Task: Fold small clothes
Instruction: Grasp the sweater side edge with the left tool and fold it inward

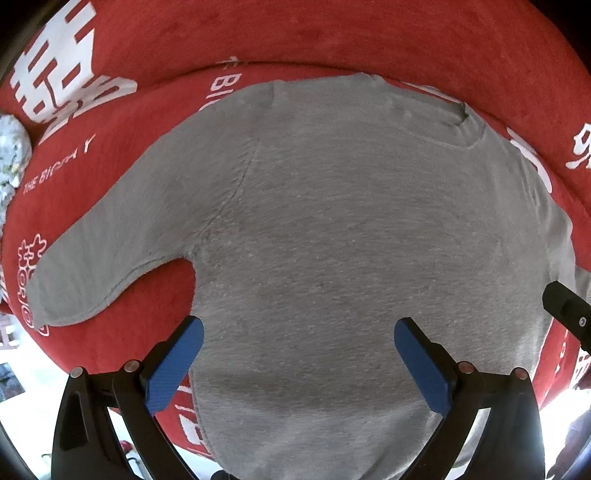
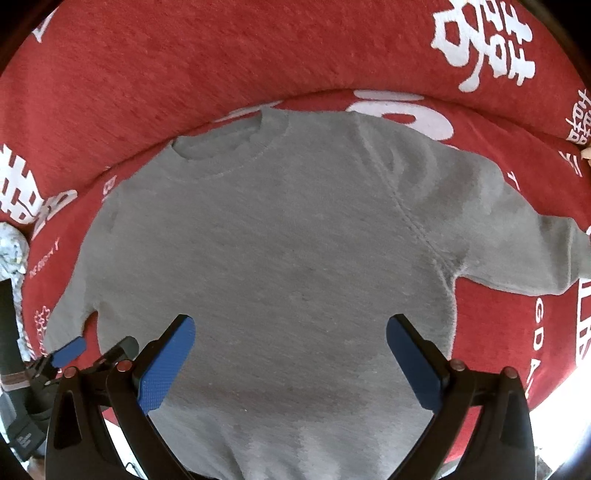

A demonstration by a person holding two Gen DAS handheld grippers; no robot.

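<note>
A small grey sweatshirt [image 1: 351, 229] lies spread flat on a red cover, neckline away from me, both sleeves out to the sides. My left gripper [image 1: 298, 328] hovers open above its lower left body, near the left sleeve [image 1: 96, 258]. The same sweatshirt [image 2: 280, 251] fills the right wrist view, where my right gripper [image 2: 290, 325] is open above the lower middle of the body. Neither holds any cloth. The left gripper [image 2: 96, 347] also shows at the lower left of the right wrist view. The right sleeve [image 2: 517, 236] runs out to the right.
The red cover [image 1: 332, 33] with white printed characters rises into a padded back behind the sweatshirt. A pale patterned bundle [image 1: 11, 155] sits at the far left edge. Bright floor [image 1: 33, 406] shows below the cover's front edge. The other gripper's black finger [image 1: 569, 314] enters at right.
</note>
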